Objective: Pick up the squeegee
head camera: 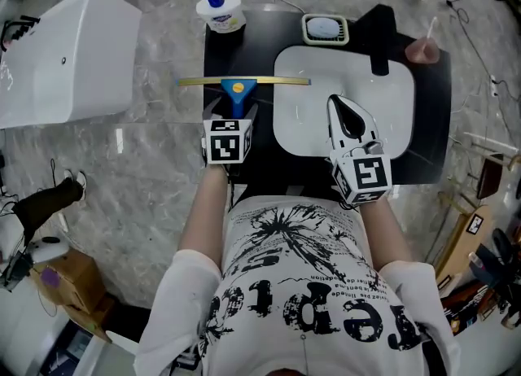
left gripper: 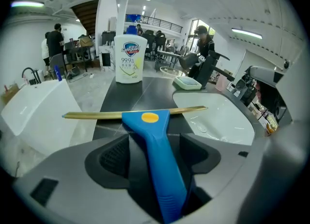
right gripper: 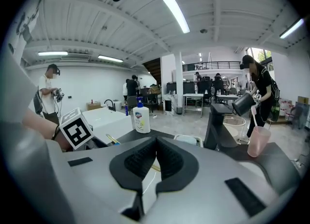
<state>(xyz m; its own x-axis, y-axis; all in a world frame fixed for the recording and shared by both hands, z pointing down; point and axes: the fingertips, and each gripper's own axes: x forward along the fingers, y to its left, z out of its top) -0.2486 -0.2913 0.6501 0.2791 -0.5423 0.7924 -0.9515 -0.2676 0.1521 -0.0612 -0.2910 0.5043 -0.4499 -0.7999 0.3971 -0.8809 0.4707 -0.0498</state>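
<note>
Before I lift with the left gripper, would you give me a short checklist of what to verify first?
1. Squeegee handle lies between the left gripper tongs: ok.
2. Tongs clamped firmly on the handle: cannot tell; a dark gap shows beside it.
3. Blade clear of the bottle: ok, the bottle stands well behind it.
4. Blade clear of the sink: cannot tell; its right end reaches over the rim.
5. Right gripper out of the way: ok, it is above the sink, tongs together and empty.
6. Squeegee already off the counter: cannot tell.
</note>
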